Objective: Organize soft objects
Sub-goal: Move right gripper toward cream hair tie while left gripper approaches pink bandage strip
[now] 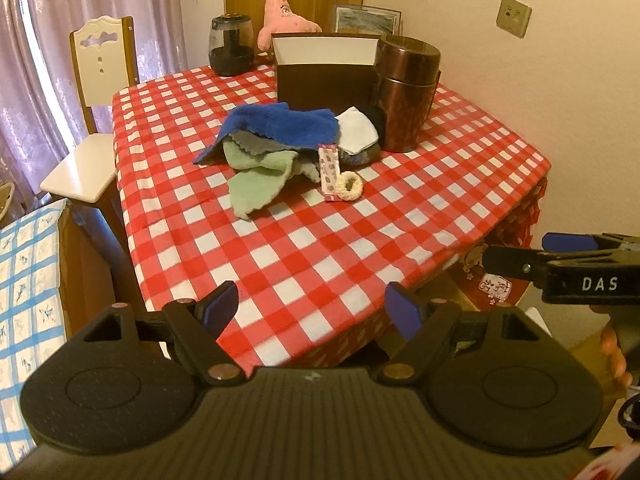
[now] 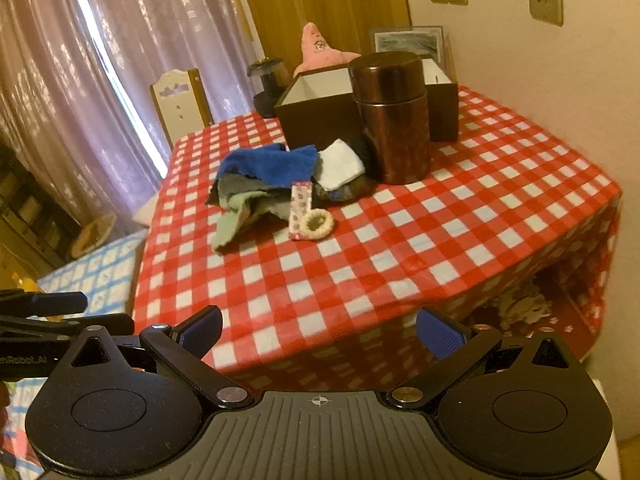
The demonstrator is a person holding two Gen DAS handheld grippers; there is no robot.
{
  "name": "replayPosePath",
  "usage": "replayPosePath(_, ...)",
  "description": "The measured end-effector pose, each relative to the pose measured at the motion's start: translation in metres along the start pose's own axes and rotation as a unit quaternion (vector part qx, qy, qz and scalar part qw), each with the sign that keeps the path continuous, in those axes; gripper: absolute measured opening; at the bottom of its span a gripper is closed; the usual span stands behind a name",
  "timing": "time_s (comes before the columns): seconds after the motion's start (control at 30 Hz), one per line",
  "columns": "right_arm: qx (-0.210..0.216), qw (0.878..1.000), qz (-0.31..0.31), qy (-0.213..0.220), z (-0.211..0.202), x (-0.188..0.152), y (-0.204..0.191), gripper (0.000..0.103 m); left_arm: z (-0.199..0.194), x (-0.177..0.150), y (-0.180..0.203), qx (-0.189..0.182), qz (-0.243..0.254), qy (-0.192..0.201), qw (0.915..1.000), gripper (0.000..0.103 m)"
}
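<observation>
Plainly, pile: cloths [image 1: 276, 140] heaped mid-tabletop [image 1: 304, 248], likely awaiting sorting.
Box: open box [image 1: 324, 68] at 12 o'clock, probably their bin.
Left tool [image 1: 312, 306]: spread, empty, held back.
Right tool [image 2: 320, 330]: spread, empty, facing the pile.

The left gripper [image 1: 312, 308] is hovering wide apart before the near edge of the checkered tablecloth [image 1: 304, 248]. Beyond, a blue cloth [image 1: 280, 124] is lying over a green cloth [image 1: 256, 184], just left of the brown canister [image 1: 406, 96].
</observation>
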State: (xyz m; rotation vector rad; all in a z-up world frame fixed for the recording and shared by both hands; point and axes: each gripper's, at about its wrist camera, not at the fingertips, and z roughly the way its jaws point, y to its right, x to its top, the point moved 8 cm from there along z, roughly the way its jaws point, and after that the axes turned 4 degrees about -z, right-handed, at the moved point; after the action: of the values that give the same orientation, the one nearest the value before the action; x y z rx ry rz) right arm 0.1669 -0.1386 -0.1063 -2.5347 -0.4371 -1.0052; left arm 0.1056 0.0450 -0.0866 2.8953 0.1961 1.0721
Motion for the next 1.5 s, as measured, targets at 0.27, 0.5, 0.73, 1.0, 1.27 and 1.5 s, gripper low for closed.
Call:
replayPosePath(0.27, 0.003, 1.0, 0.005, 0.008, 0.026, 0.02, -0.014, 0.103, 0.019, 0.024, -0.024, -0.012, 0.014, 0.002, 0.9998, 0.079)
replayPosePath(0.5, -0.004, 1.0, 0.005, 0.01, 0.052, 0.03, -0.025, 0.091, 0.039, 0.038, -0.042, -0.016, 0.029, 0.005, 0.9994, 0.078)
replayPosePath(0.73, -0.005, 1.0, -0.013, 0.001, 0.076, 0.037, -0.026, 0.077, 0.064, 0.044, -0.046, -0.032, 0.027, -0.007, 0.9991, 0.074)
replayPosePath(1.0, 0.005, 0.999, -0.027, -0.03, 0.112, 0.041, -0.009, 0.065, 0.099, 0.052, -0.038, -0.039, 0.02, -0.025, 0.9987, 0.071)
replayPosePath(1.27, 0.039, 0.996, -0.06, -0.049, 0.152, 0.059, 0.016, 0.065, 0.146, 0.065, -0.017, -0.028, 0.016, -0.043, 0.9985, 0.061)
replayPosePath(1.5, 0.075, 0.99, -0.094, -0.067, 0.192, 0.069, 0.026, 0.065, 0.19, 0.066, -0.005, -0.008, 0.008, -0.064, 0.9979, 0.057)
